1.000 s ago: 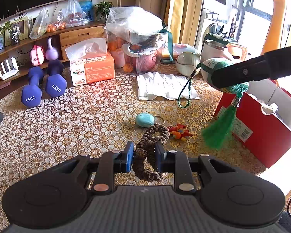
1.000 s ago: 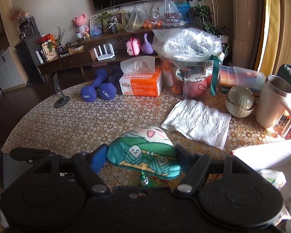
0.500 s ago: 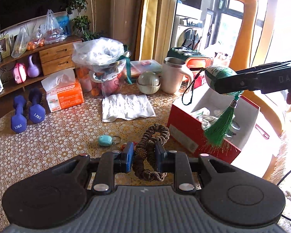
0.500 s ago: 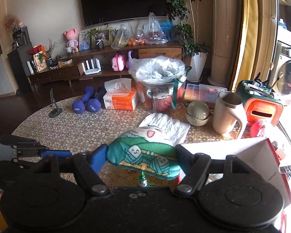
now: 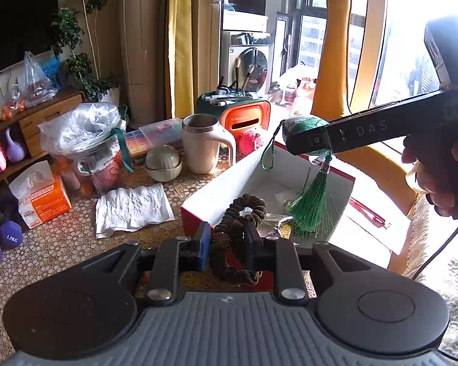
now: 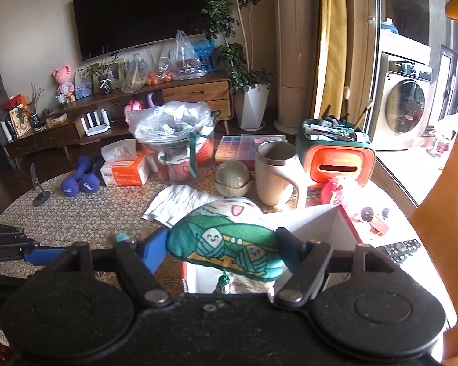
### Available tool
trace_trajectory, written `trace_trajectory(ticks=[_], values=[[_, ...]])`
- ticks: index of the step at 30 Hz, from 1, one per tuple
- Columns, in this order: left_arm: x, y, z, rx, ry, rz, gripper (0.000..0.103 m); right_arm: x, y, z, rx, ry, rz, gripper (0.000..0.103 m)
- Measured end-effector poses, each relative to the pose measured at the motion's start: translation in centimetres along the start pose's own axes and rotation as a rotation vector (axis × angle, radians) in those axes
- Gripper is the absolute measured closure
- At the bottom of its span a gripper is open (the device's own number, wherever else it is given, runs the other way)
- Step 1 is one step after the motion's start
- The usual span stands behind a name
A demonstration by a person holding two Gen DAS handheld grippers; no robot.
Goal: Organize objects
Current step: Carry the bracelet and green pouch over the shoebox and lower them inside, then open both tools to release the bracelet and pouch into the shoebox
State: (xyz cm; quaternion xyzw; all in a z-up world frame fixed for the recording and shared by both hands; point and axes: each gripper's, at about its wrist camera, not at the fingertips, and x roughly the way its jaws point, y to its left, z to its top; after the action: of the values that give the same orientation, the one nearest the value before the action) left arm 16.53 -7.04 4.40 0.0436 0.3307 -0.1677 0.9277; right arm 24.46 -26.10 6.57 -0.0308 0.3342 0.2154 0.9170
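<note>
The left tongs (image 5: 226, 241) are clenching a coiled brown beaded bracelet (image 5: 239, 228) with a knobbly texture, holding it over the near wall of the red box (image 5: 229, 189), which is white inside and standing open on the lace-covered bench (image 5: 61, 238). The right tongs (image 6: 223, 244) are gripping a padded green fabric sachet (image 6: 226, 238) printed with cartoon dumplings; its silky green tassel (image 5: 310, 213) is hanging into the box, right of the bracelet.
</note>
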Motion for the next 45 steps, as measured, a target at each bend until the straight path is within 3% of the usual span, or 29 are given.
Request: trace_trajectory(ticks=[10, 20, 30, 45], values=[[6.6, -4.7, 1.1, 0.065, 0.101, -0.029, 0.08, 2.2, -6.8, -1.4, 0.07, 0.009, -0.097, 0.029], [12.9, -5.0, 2.8, 0.082, 0.162, 0.02, 0.08, 5.2, -10.8, -2.5, 0.088, -0.019, -0.122, 0.028], [19.0, -4.3, 2.8, 0.065, 0.215, 0.06, 0.08, 8.7, -12.3, -4.3, 0.043, 0.071, -0.117, 0.028], [22.9, -2.7, 1.6, 0.044, 0.269, 0.085, 0.08, 12.1, -10.4, -8.0, -0.109, 0.188, -0.055, 0.026]])
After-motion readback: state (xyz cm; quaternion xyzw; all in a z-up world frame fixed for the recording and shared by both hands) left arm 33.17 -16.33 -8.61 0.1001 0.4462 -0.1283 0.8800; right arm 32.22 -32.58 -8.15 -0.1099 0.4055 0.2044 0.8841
